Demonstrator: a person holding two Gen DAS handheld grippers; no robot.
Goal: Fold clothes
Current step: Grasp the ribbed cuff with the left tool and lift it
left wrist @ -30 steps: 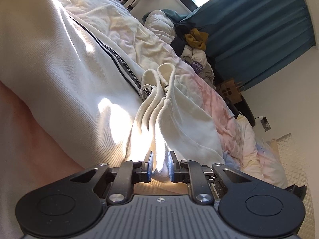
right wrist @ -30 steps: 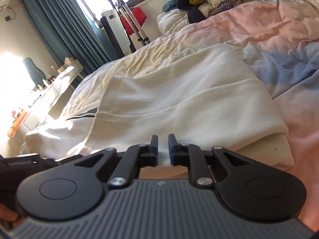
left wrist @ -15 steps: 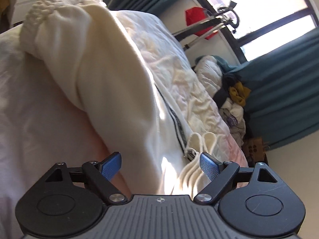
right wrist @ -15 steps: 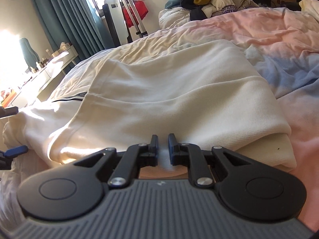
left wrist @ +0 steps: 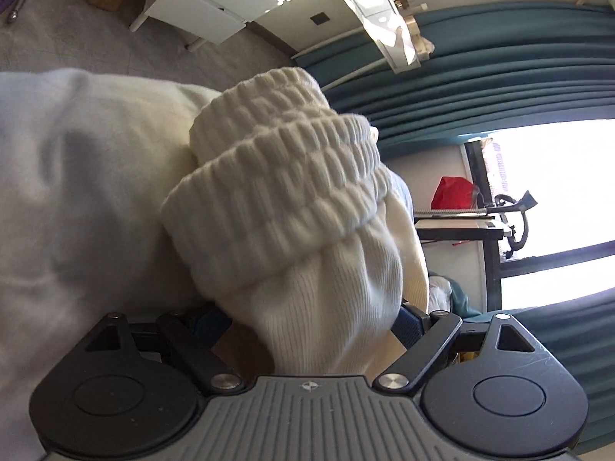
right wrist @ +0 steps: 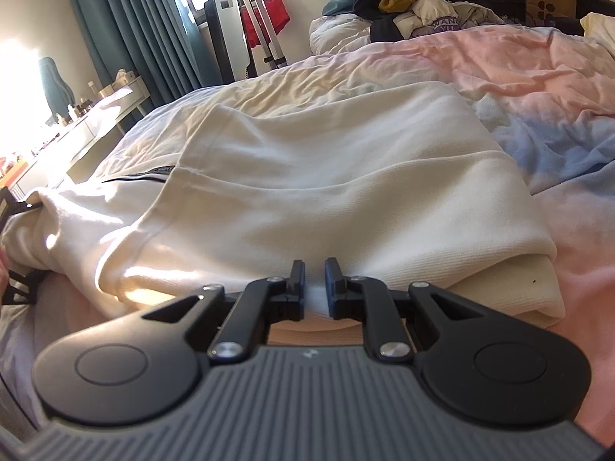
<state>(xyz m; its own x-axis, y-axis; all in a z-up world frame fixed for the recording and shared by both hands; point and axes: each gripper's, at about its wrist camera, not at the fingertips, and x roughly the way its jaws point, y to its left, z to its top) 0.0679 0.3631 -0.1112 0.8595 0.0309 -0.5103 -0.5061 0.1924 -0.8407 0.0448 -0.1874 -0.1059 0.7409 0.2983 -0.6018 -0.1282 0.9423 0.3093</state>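
While the right tongs (right wrist: 315, 288) pinch the near hem of the cream top (right wrist: 326, 176) on the bed (right wrist: 538, 77), the left tongs (left wrist: 311, 322) gape wide round its cuff (left wrist: 276, 192) w/o squeezing. Grab sleeve low & lay it flat.

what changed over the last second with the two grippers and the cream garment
The left gripper let go of a bunched fold, opened wide and swung over to the ribbed cuff, which now lies between its fingers. The right gripper stayed clamped on the cream garment's near edge.
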